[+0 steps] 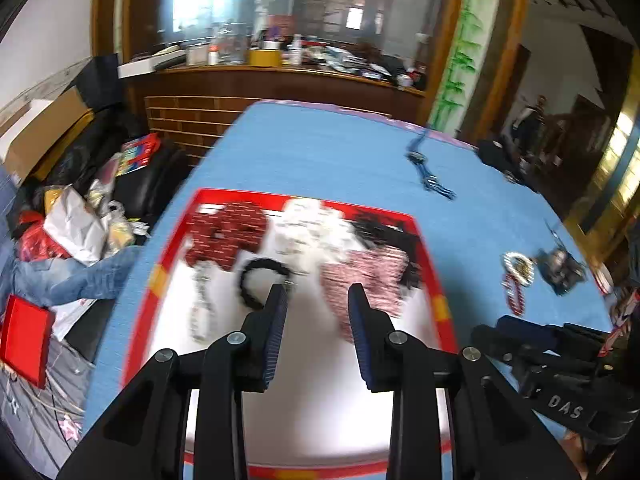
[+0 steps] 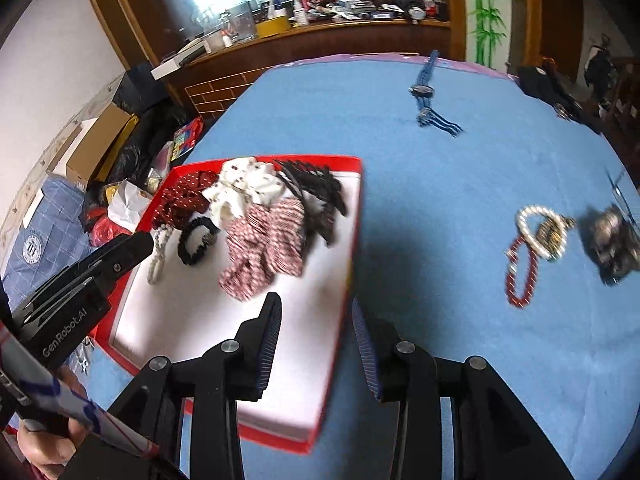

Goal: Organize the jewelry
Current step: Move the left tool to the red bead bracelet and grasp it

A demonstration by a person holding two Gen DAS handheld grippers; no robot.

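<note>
blue-clothed desk [image 2: 440, 200], cluttered room behind. red tray [image 2: 352, 216], near left: scrunchies and black bracelet [image 2: 198, 240] gathered for sorting. pearl bracelet [image 2: 540, 232] and red bead bracelet [image 2: 520, 276] loose, right. left gripper [image 1: 318, 292] and right gripper [image 2: 316, 304]: released, empty.

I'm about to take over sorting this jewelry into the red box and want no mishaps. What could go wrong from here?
1. The pearl bracelet overlaps the red bead bracelet; lifting one may drag the other along.
2. The red box is already crowded with scrunchies at its far end; a claw reaching in could snag the black hair tie or the pink striped scrunchie.
3. The blue watch lies near the table's far edge and might be nudged off.
</note>
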